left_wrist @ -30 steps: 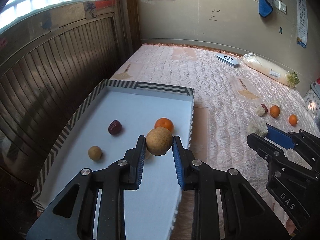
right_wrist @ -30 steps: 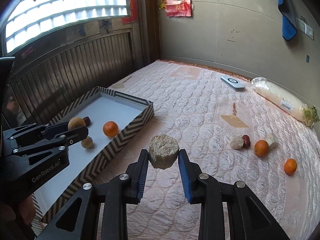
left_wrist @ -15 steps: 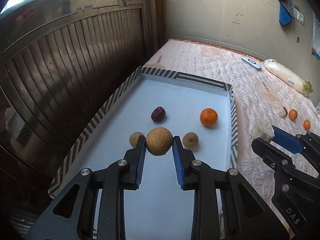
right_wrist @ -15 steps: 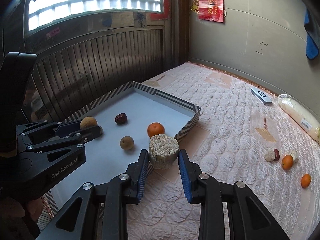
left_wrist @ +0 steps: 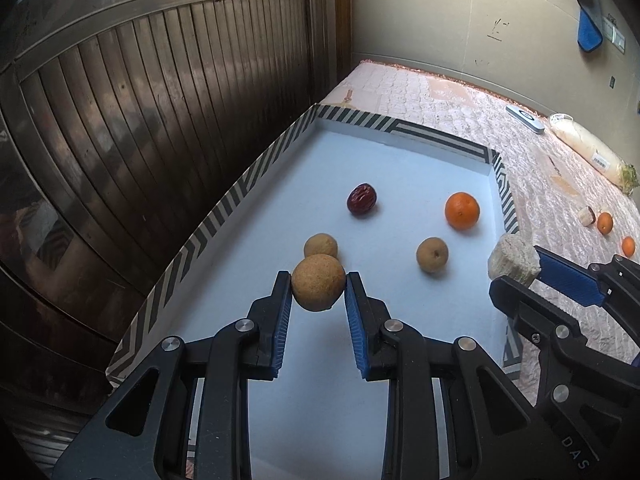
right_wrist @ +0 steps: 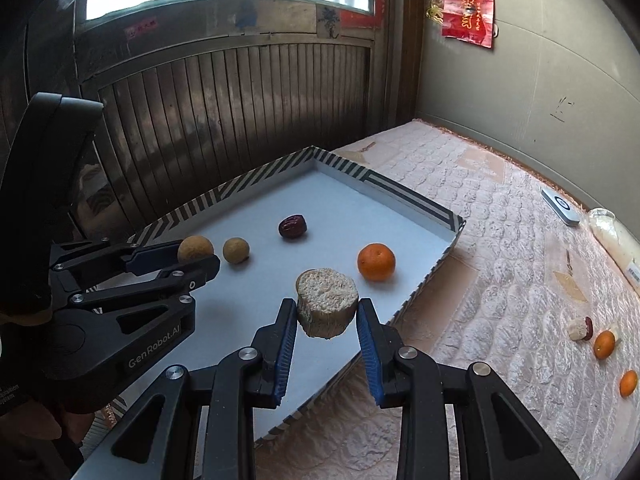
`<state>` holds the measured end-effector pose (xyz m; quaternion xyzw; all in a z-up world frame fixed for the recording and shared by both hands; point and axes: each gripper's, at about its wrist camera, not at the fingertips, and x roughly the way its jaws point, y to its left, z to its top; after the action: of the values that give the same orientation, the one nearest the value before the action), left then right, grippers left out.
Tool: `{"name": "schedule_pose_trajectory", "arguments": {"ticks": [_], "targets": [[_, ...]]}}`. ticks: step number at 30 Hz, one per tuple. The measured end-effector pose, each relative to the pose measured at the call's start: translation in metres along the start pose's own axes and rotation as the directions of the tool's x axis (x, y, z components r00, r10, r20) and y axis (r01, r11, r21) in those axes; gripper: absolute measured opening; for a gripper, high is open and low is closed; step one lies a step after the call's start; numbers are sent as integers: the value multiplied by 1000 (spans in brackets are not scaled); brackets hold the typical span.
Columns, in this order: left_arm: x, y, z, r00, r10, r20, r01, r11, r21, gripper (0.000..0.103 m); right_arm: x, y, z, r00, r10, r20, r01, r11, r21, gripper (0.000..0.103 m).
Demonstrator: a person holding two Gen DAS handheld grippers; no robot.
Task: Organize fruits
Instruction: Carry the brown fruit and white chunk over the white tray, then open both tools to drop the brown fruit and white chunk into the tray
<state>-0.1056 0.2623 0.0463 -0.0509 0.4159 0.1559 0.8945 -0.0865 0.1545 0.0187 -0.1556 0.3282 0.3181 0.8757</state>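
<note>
A round tan fruit [left_wrist: 318, 282], possibly a longan, is clamped by the left gripper [left_wrist: 318, 292] above the tray [left_wrist: 224, 216]; a pale cut chunk [right_wrist: 327, 307] is gripped by the right gripper [right_wrist: 327, 322], both poised for release inside.

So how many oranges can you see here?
3. One orange lies in the striped tray, near its right wall. A second orange and a third orange lie out on the quilted bed cover. The grippers could hide others.
</note>
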Motion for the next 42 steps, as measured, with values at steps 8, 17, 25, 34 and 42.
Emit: {"name": "schedule_pose_trajectory", "arguments": {"ticks": [8, 17, 25, 34, 42], "targets": [[6, 8, -3, 1000, 4, -12, -4, 1000, -13, 26, 13, 16, -1, 999, 22, -32, -23, 999, -34, 30], [12, 11, -3, 1000, 6, -26, -6, 1000, -20, 26, 25, 23, -4, 997, 36, -66, -40, 998, -49, 30], [17, 14, -4, 999, 10, -44, -11, 1000, -29, 26, 38, 28, -6, 994, 44, -100, -51, 997, -63, 30], [30, 18, -6, 994, -21, -106, 14, 998, -68, 26, 50, 30, -7, 990, 65, -123, -73, 995, -62, 30], [21, 13, -2, 998, -2, -68, -3, 997, -71, 53, 33, 17, -6, 995, 67, -75, -69, 997, -25, 39]]}}
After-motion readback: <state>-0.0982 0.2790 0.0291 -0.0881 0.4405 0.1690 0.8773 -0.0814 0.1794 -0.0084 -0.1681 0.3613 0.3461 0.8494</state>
